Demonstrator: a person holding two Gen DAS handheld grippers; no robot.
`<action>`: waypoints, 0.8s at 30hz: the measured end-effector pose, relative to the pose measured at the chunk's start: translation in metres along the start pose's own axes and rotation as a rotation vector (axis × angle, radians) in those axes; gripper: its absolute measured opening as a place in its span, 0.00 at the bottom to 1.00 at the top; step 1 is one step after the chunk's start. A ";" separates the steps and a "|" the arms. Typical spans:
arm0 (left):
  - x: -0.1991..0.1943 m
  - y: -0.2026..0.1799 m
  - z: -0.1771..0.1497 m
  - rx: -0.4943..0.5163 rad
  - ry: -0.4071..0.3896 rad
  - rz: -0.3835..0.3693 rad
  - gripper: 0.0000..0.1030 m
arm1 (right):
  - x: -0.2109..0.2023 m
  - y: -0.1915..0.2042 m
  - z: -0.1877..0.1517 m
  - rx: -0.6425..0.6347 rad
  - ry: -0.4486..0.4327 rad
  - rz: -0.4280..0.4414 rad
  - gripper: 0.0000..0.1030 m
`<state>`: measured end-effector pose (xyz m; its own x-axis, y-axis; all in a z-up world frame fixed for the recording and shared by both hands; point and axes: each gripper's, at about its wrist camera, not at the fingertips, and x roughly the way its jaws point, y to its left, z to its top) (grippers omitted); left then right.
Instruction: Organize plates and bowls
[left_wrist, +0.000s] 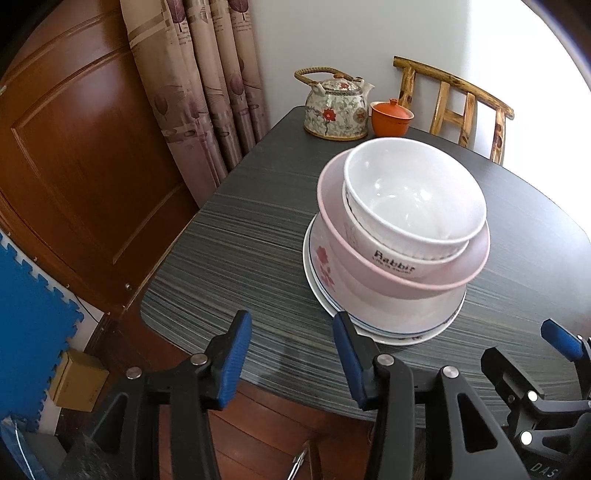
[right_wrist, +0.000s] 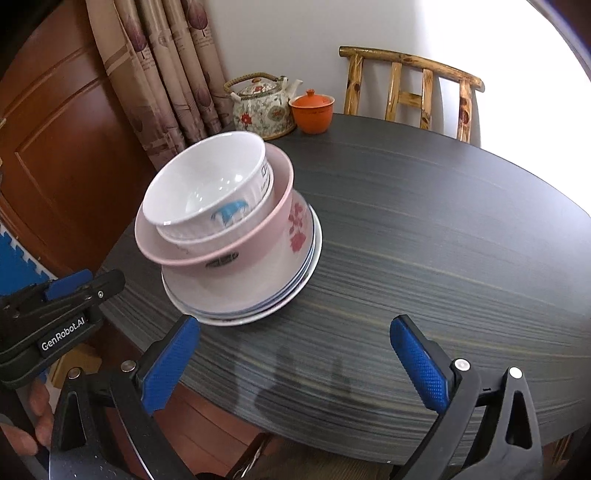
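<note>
My left hand-held gripper (left_wrist: 291, 354) is spread wide and holds nothing; its right pad sits just beside the near rim of the plates (left_wrist: 391, 334), apart from them as far as I can tell. My right hand-held gripper (right_wrist: 295, 363) is also wide and empty, hanging over bare desk (right_wrist: 443, 221) with the stack off to its left.

The stack stands near the desk's left edge. I judge it heavy as a whole and brittle: glazed, hard, slick ware that will chip or slide if jolted. I would not lift it in one go. The top bowl (left_wrist: 417, 195) is the one to take, pinched across its rim wall, one pad inside and one outside; it looks light enough for that.

The plates at the bottom are white with a thin blue line near the rim. On them sits a wide pink bowl (left_wrist: 399, 273) with red flowers on its side. Inside it is a white bowl with a lettered band (left_wrist: 395, 258), and the top bowl, plain white within, nests in that. From the right view the top bowl (right_wrist: 205, 184) shows a blue figure on its side and leans a little off centre.
</note>
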<state>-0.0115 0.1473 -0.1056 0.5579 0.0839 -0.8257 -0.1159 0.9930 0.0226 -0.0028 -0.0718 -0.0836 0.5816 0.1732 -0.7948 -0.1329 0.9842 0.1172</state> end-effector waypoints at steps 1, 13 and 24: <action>0.000 -0.001 -0.002 0.001 0.002 0.001 0.45 | 0.001 0.000 -0.001 0.000 0.003 -0.001 1.00; 0.000 -0.006 -0.011 0.010 0.011 -0.007 0.46 | -0.001 0.001 -0.008 0.007 0.006 -0.005 1.00; 0.001 -0.010 -0.011 0.026 0.013 0.001 0.46 | 0.002 -0.005 -0.008 0.043 0.019 -0.021 1.00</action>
<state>-0.0187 0.1363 -0.1124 0.5471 0.0843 -0.8328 -0.0951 0.9947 0.0382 -0.0077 -0.0768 -0.0905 0.5685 0.1525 -0.8084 -0.0863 0.9883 0.1257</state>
